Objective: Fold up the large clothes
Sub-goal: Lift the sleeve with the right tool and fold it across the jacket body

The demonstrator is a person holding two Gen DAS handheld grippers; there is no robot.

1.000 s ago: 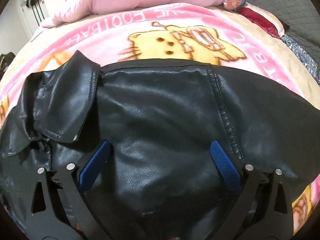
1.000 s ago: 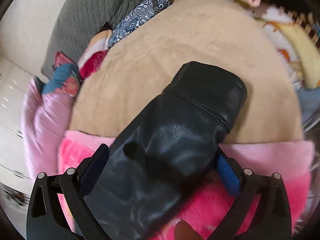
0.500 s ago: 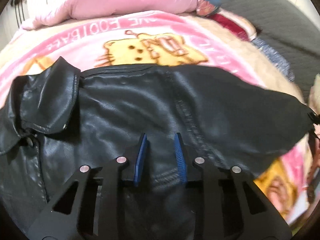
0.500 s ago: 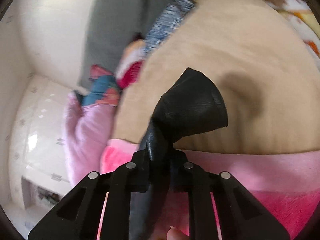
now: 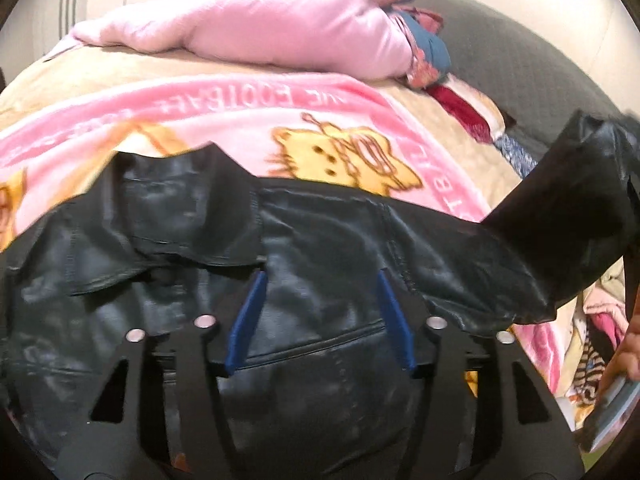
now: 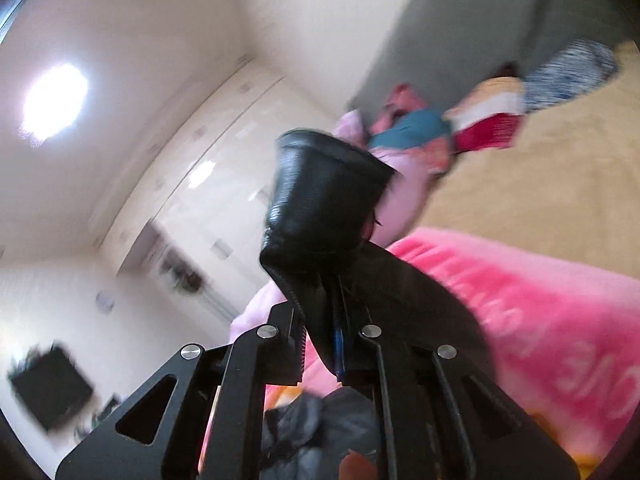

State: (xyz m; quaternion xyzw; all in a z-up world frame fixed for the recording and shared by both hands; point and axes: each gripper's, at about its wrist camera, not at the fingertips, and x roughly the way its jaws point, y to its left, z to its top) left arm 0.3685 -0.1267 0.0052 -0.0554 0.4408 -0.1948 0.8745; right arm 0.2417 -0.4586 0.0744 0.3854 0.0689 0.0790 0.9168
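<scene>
A black leather jacket point(image 5: 320, 240) lies spread on the bed, collar point(image 5: 180, 216) to the left. My left gripper point(image 5: 321, 276) hovers over its front panel. Its jaws are opening, and leather lies under and between the blue pads point(image 5: 248, 312) without being pinched. At the right of this view the sleeve point(image 5: 560, 200) rises off the bed. In the right wrist view my right gripper point(image 6: 320, 312) is shut on that sleeve. The cuff point(image 6: 324, 192) stands up past the fingertips, and the gripper points about level toward the room.
A pink cartoon-cat blanket point(image 5: 240, 120) covers the bed under the jacket. A pink quilt point(image 5: 260, 20) and folded clothes point(image 5: 428, 52) lie along the grey headboard point(image 5: 520, 52). A person's hand point(image 5: 624, 356) shows at the right edge. White wardrobes point(image 6: 180, 184) stand beyond.
The right gripper shut on the sleeve, lifted it off the bed and swung up to level. The left gripper closed over the jacket front, then partly reopened as it rose.
</scene>
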